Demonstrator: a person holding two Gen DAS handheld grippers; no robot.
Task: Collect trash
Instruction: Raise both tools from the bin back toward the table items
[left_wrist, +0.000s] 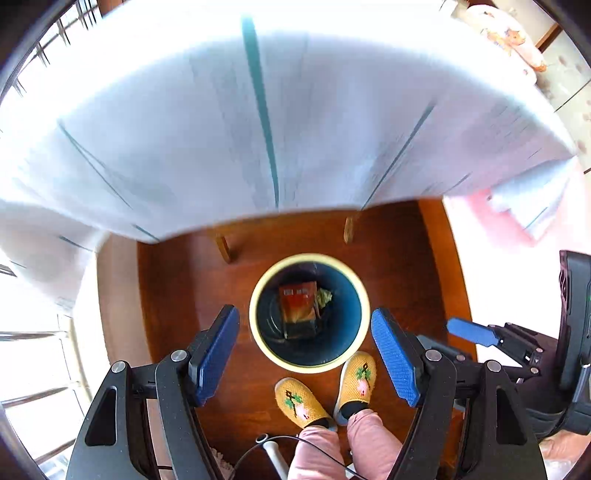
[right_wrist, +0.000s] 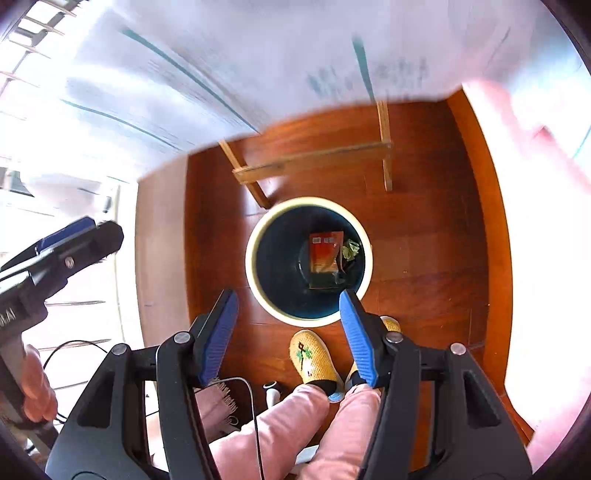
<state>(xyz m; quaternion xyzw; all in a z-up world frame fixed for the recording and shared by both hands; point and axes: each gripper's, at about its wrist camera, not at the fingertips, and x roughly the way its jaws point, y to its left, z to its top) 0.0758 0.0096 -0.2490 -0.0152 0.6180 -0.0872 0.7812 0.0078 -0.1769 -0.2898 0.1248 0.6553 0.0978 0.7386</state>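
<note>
Nearest, pink trouser legs (right_wrist: 295, 417) and yellow slippers (left_wrist: 299, 402) are standing on the wooden floor (right_wrist: 424, 240). The left gripper (left_wrist: 306, 354) is hanging with its blue pads wide apart, holding nothing — the right gripper (right_wrist: 288, 332) is doing the same. Just past the slippers, the round bin (left_wrist: 309, 365) is sitting upright, its cream rim touching one toe. Inside it are lying a red-orange packet (right_wrist: 325, 254) and a crumpled greenish scrap (right_wrist: 350, 250) beside it. Farther off — blurred — a white tablecloth (left_wrist: 221, 129) is draping over wooden table legs (right_wrist: 384, 147).

Right gripper (right_wrist: 288, 332) open above bin (right_wrist: 258, 291) (red packet (right_wrist: 325, 254) inside).
</note>
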